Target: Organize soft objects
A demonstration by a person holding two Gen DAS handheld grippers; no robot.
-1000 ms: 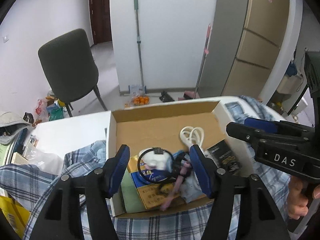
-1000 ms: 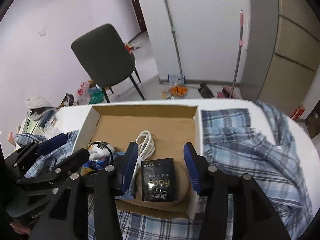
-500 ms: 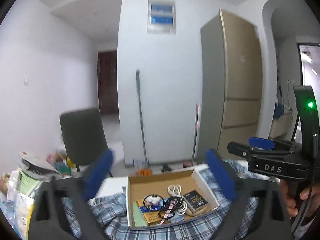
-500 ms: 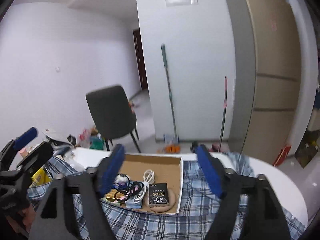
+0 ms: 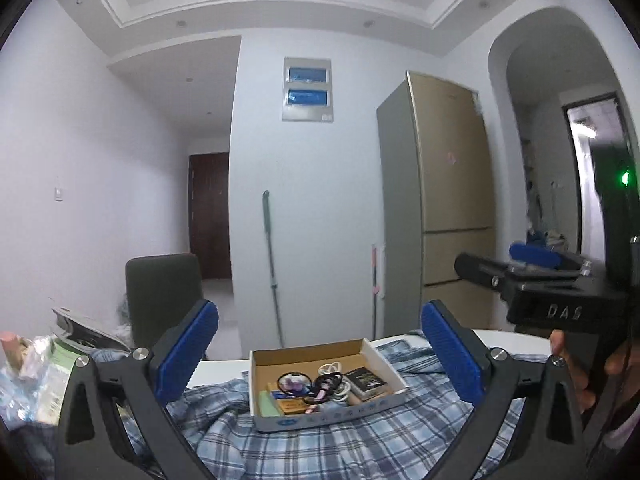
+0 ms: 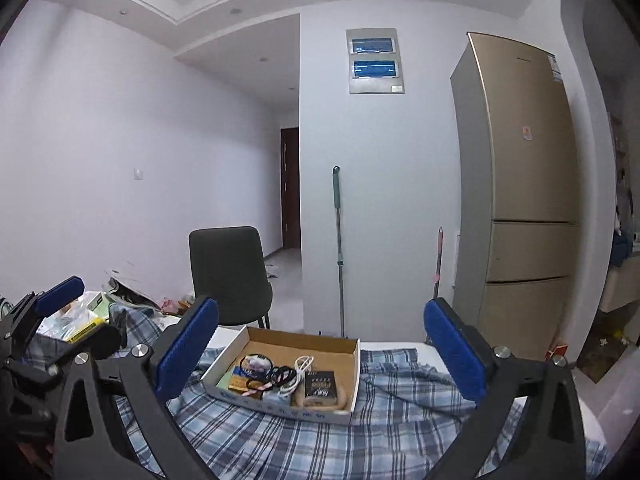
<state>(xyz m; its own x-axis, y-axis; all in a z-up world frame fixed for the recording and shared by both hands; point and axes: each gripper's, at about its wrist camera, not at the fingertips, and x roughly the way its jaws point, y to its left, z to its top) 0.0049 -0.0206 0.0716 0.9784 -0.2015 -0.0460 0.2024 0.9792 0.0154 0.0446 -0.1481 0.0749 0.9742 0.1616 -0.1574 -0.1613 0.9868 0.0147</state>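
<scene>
A shallow cardboard box (image 5: pixel 384 354) sits on a blue plaid shirt (image 5: pixel 320 440) spread over a white table. It holds hair ties (image 5: pixel 328 380), a round mirror (image 5: pixel 294 382), a white cable (image 5: pixel 330 368), a black pack (image 5: pixel 366 378) and a yellow pack. The box also shows in the right wrist view (image 6: pixel 354 376), on the shirt (image 6: pixel 400 396). My left gripper (image 5: pixel 320 356) is open and empty, held well back from the box. My right gripper (image 6: pixel 322 354) is open and empty, also back from it. The right gripper shows at the right of the left wrist view (image 5: pixel 532 272).
A dark chair (image 6: pixel 228 272) stands behind the table. A mop (image 6: pixel 339 248) leans on the wall beside a tall gold fridge (image 6: pixel 520 200). Bags, papers and packets (image 5: pixel 36 372) pile up on the table's left end. The left gripper shows at the left of the right wrist view (image 6: pixel 48 320).
Both grippers have pulled up and back from the box and opened wide. The box now looks small and far, and the views tilted up to the walls and ceiling.
</scene>
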